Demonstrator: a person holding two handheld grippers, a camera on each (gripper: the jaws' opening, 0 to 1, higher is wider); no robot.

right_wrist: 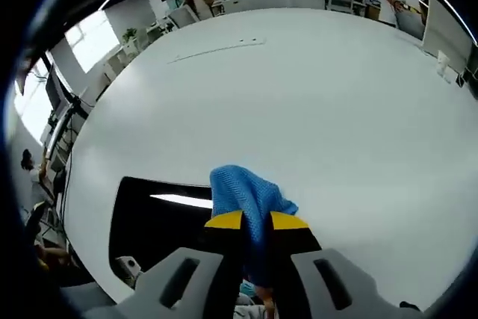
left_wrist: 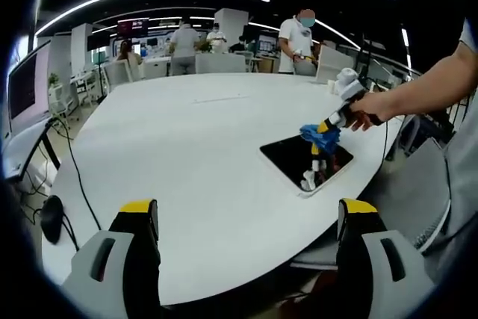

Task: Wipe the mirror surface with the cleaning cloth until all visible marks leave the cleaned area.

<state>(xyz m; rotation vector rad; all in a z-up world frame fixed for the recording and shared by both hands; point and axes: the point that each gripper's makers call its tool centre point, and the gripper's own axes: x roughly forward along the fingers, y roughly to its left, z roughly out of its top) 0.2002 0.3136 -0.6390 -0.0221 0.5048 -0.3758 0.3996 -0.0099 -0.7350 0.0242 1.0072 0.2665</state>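
Mirror [left_wrist: 308, 159] lies flat on the white bench [left_wrist: 194, 155], near its right-hand edge as my left view has it, a dark slab with one long side running roughly along that edge. In my right view the mirror [right_wrist: 153, 218] sits low and to the left of my right tool [right_wrist: 256, 222], so the glass to be wiped lies leftward and toward me from the cloth.

Cloth [right_wrist: 250, 207], blue, is pinched between my right tool's jaws, which are closed narrow on it; a bunch stands above the yellow tips.

Left view, from well back: right tool [left_wrist: 326, 134] over the mirror with the cloth [left_wrist: 320, 135] hanging at the glass. I cannot tell if it touches. My right hand [left_wrist: 367, 110] grips it.

Left tool [left_wrist: 250, 222] stands wide and empty, well apart from the mirror. Right is the nearer.

Left view gives the mirror's whole outline and the tool's reflection; right view shows a bright streak of light on the glass. No marks resolve in either.
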